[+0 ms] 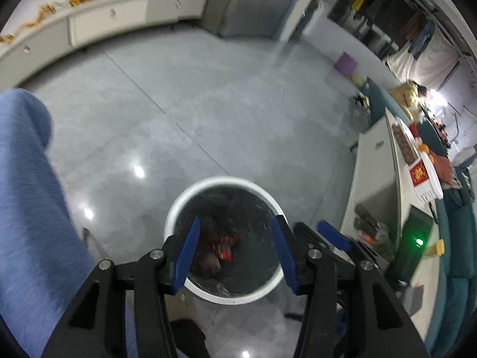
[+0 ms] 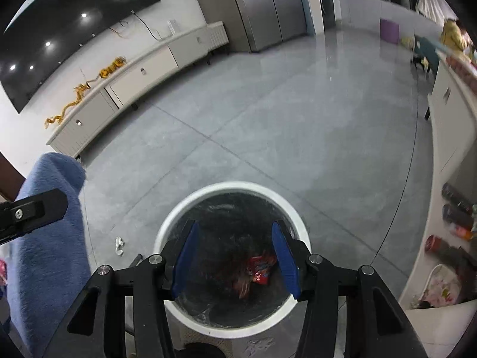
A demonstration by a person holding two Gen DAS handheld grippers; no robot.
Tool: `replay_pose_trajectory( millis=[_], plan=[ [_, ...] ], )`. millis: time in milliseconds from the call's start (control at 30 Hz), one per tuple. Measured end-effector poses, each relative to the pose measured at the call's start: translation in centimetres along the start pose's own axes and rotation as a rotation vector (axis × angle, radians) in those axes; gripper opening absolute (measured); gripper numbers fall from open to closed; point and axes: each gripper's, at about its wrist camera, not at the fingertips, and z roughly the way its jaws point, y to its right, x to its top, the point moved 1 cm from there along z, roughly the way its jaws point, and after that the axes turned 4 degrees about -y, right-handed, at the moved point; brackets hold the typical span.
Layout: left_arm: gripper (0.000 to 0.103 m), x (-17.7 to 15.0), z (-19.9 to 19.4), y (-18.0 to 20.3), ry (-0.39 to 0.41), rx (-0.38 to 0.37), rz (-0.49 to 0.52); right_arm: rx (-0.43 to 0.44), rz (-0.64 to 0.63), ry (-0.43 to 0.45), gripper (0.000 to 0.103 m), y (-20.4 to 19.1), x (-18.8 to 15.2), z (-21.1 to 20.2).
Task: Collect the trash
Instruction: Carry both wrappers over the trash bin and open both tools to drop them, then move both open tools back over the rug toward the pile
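A white round trash bin (image 1: 179,203) with a black liner stands on the grey floor, seen from above in both views (image 2: 167,226). Red snack wrappers (image 1: 222,246) lie at its bottom, also showing in the right wrist view (image 2: 259,270). My left gripper (image 1: 235,250) hangs over the bin, open and empty. My right gripper (image 2: 237,256) also hangs over the bin, open and empty. The right gripper's fingers (image 1: 331,232) show beside the left one. A small crumpled white scrap (image 2: 119,244) lies on the floor left of the bin.
A blue-sleeved arm (image 1: 26,197) fills the left side. A low white table (image 2: 447,137) with snacks, cans and boxes runs along the right. A long white cabinet (image 2: 134,80) lines the far wall. A purple stool (image 1: 345,63) stands far back.
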Motion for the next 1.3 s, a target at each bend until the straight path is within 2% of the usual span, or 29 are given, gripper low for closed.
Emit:
replay_pose_trajectory(
  millis=[167,267,333,433,733,833,867,933,1033,1300],
  plan=[
    [0.049,-2.4,-6.4,0.5,0.173,0.049,-0.045,-0.016,-0.049,0.098,0.054,-2.7,-0.4,-5.5],
    [0.049,-4.5,-10.5,0.4,0.286,0.123,-0.058,-0.018,-0.085,0.150,0.057,-4.6,-1.6,-9.1],
    [0.063,-6.0,-12.9,-0.2,0.330,0.172,-0.071,0.008,-0.106,0.185,0.058,-6.1,-2.7,-11.7],
    [0.067,-9.2,-16.7,-1.6,0.406,0.231,-0.105,0.021,-0.153,0.229,0.062,-8.4,-4.1,-15.0],
    [0.067,-17.6,-24.6,-5.0,0.472,0.382,-0.134,0.052,-0.336,0.342,0.072,-15.5,-9.6,-22.3],
    [0.067,-20.1,-27.6,-5.6,0.521,0.462,-0.147,0.060,-0.375,0.360,0.074,-17.1,-11.0,-23.7],
    [0.069,-20.8,-28.7,-5.8,0.539,0.486,-0.155,0.063,-0.386,0.367,0.076,-17.7,-11.4,-24.1],
    [0.079,-22.0,-31.2,-6.2,0.592,0.550,-0.165,0.072,-0.398,0.378,0.077,-18.5,-12.1,-24.8],
    [0.084,-23.9,-33.8,-6.5,0.653,0.629,-0.167,0.085,-0.395,0.385,0.078,-19.4,-13.1,-25.4],
    [0.086,-27.6,-37.3,-7.3,0.713,0.651,-0.173,0.088,-0.433,0.430,0.082,-21.8,-15.9,-28.1]
  ],
)
